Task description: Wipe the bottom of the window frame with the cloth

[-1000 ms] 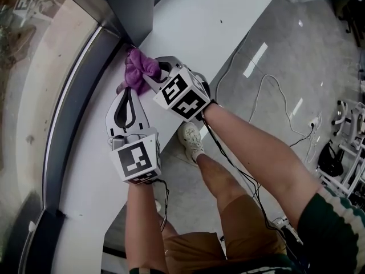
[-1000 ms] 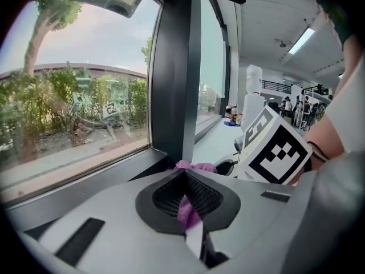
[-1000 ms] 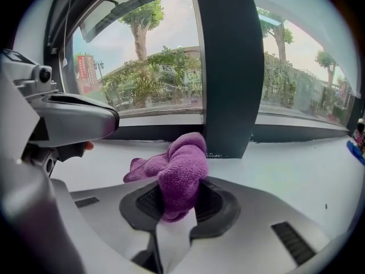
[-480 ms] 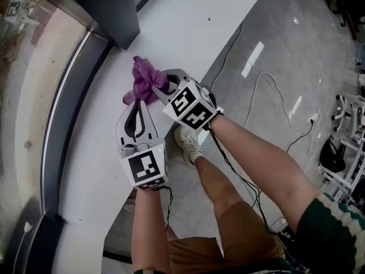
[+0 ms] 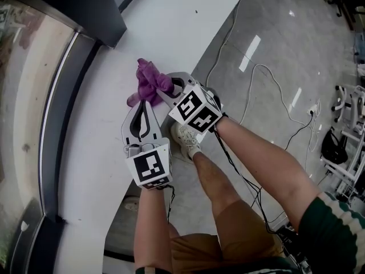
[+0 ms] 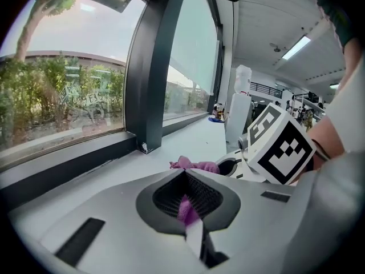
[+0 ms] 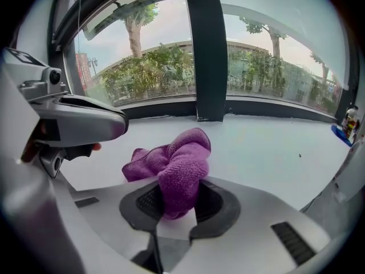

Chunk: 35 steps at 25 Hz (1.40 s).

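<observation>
Right tongs (image 5: 165, 85) pinch purple cloth (image 5: 147, 76) on sill (image 5: 171, 27) (left tongs (image 5: 142, 104) closed).

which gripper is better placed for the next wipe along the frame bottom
Right. The right gripper is shut on the purple cloth, with the frame bottom ahead of it. The left gripper lies shut alongside, only its tip near the cloth.

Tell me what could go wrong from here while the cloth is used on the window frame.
1. The cloth is a bunched lump in the right gripper; it may wipe only a narrow strip, or slip out.
2. The left gripper lies close beside it, apparently with a bit of cloth between its jaws; pulling apart could tug the cloth loose.
3. Cables on the floor run near the foot: a trip risk.
</observation>
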Tool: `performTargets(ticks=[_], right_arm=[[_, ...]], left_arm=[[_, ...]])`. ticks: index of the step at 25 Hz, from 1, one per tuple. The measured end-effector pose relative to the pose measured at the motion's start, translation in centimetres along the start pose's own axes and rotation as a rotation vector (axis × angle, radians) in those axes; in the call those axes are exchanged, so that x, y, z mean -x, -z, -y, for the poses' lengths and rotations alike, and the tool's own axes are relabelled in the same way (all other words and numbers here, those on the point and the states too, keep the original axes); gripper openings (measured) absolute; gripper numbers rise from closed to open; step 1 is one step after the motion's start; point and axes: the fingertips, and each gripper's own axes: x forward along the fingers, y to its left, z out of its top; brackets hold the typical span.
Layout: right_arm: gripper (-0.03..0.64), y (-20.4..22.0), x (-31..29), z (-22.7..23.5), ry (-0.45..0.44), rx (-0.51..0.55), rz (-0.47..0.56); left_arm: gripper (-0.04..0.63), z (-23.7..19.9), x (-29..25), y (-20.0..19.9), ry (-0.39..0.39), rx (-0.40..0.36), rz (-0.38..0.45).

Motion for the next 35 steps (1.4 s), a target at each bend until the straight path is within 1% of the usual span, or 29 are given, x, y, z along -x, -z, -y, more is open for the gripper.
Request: performTargets(ticks=[14,21,30,35], right_arm=[[0.101,3.8,2.7,-1.1,-0.012,0.02,-0.026],[0.101,3.6,2.6,-1.5,0.006,0.037,-0.019],[0.101,3.5,2.3,-3.9,-0.028,0.04,-0.027],[0.101,3.5,1.9,-6.1,-0.045,0.034,-0.032]], left_arm=[[0.006,1.0,2.1,2.7,-0.007,0.012,-0.041],[0.006,1.1,3.0,3.0,-0.009,0.02,-0.049],[0.006,0.2,4.9,2.8,-0.018,0.04,-0.036],[0.006,-0.9,6.9,3.6,-0.028,0.051,-0.055]])
